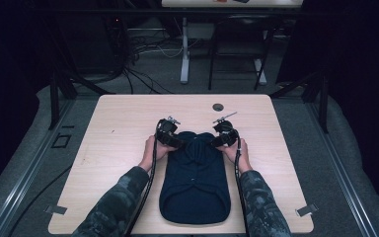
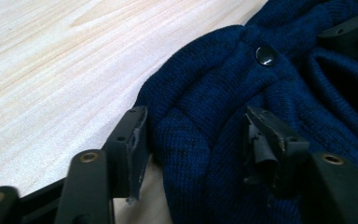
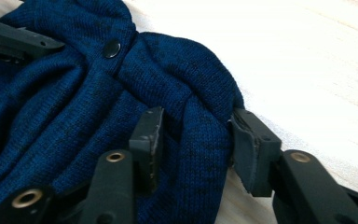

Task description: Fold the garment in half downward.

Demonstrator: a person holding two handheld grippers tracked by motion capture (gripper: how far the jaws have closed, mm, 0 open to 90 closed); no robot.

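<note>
A pale wooden table (image 1: 128, 123) stands in a dark room, with cables on the floor behind it. The left gripper (image 2: 191, 135) has its jaws on both sides of a bunched fold of the dark blue knitted garment (image 1: 195, 177), and the pads press into the wool; the right gripper (image 3: 196, 135) pinches a similar fold on the other side. Both grips are at the far end of the garment (the end away from the person), one at each corner. A small dark snap button (image 2: 265, 55) sits on the knit between them. The garment lies flat along the middle of the table, reaching to the near edge. Camouflage sleeves (image 1: 116, 202) come from below.
</note>
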